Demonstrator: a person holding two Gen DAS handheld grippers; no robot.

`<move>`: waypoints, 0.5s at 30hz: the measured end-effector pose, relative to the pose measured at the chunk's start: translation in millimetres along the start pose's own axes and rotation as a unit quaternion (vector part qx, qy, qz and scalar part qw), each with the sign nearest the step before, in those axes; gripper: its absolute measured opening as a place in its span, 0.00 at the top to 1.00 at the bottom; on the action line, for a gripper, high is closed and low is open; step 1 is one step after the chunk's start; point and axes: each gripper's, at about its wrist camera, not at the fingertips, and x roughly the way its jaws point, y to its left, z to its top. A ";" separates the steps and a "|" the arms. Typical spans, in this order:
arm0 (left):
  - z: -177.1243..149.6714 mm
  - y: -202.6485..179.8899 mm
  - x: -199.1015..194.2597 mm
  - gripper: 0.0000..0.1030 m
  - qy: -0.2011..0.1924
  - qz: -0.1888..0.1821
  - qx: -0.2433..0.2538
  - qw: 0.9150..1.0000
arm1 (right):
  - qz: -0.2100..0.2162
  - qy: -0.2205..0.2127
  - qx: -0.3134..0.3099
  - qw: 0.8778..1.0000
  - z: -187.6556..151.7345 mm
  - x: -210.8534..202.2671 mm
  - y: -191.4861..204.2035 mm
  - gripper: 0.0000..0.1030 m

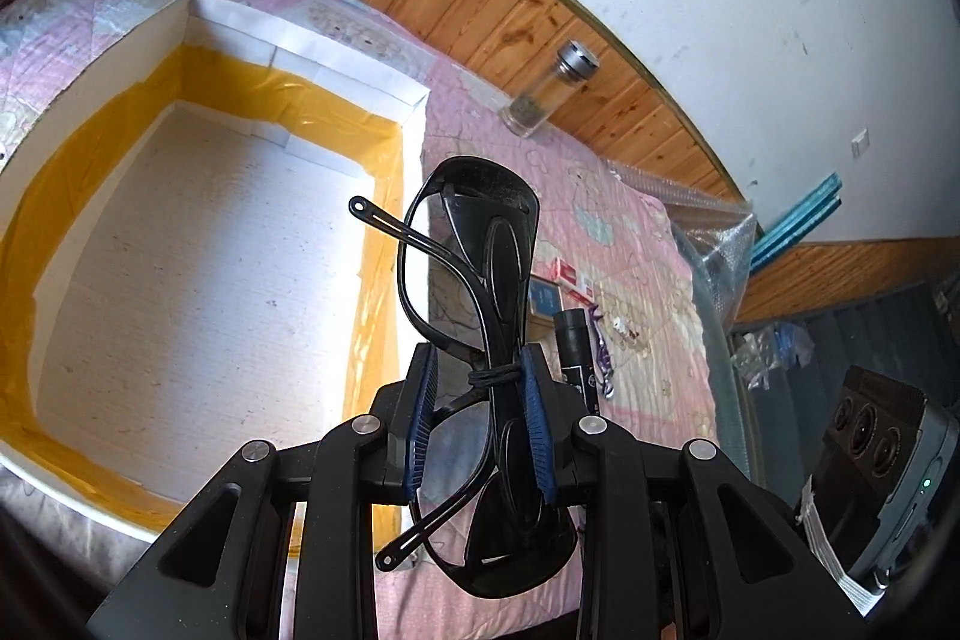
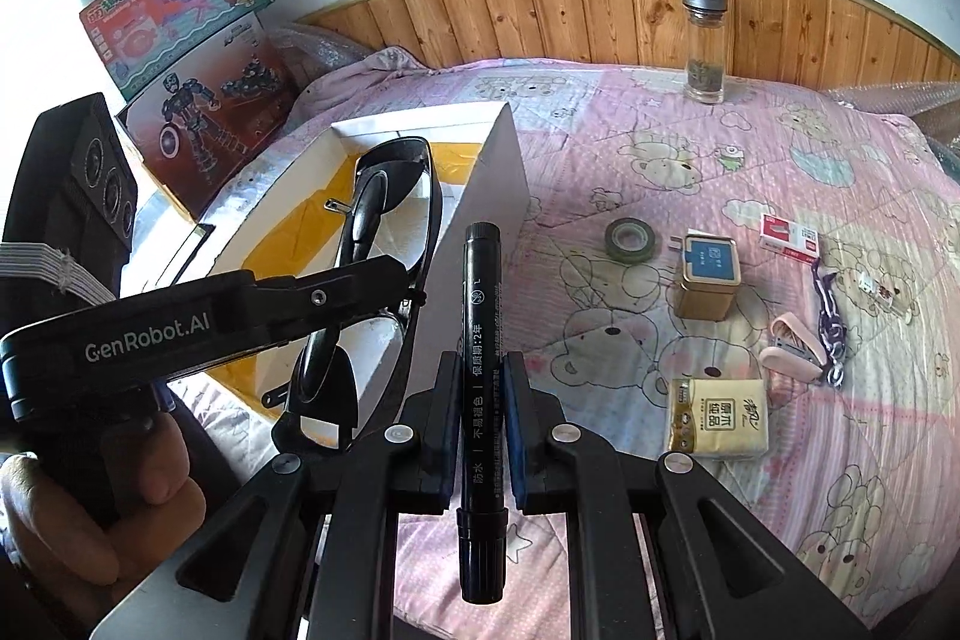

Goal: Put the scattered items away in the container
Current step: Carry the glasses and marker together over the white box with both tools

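My left gripper is shut on folded black glasses, held upright over the right wall of a white box lined with yellow tape. The right wrist view shows the same left gripper with the glasses above the box. My right gripper is shut on a black marker pointing forward, just right of the box. On the pink quilt lie a tape roll, a gold tin, a red-and-white pack, a tissue pack, a pink clip and a purple chain.
A glass jar stands by the wooden wall panel. Toy boxes lean at the far left behind the box. A hand holds the left gripper's handle. Bubble wrap sits at the quilt's right edge.
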 end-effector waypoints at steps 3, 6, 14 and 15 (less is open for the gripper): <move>4.4 9.9 -5.3 0.72 -0.005 0.001 -0.010 1.000 | 0.008 0.002 -0.002 1.000 5.1 4.1 7.6 0.86; 7.3 19.2 -9.9 0.72 -0.009 0.002 -0.019 1.000 | 0.017 0.004 0.000 1.000 9.1 7.7 13.4 0.86; 15.9 35.2 -19.5 0.72 -0.020 0.004 -0.037 0.999 | 0.035 0.010 0.003 0.999 19.3 17.0 26.1 0.86; 17.2 37.3 -20.8 0.72 -0.022 0.004 -0.038 0.999 | 0.037 0.010 0.004 0.999 20.6 18.3 27.3 0.86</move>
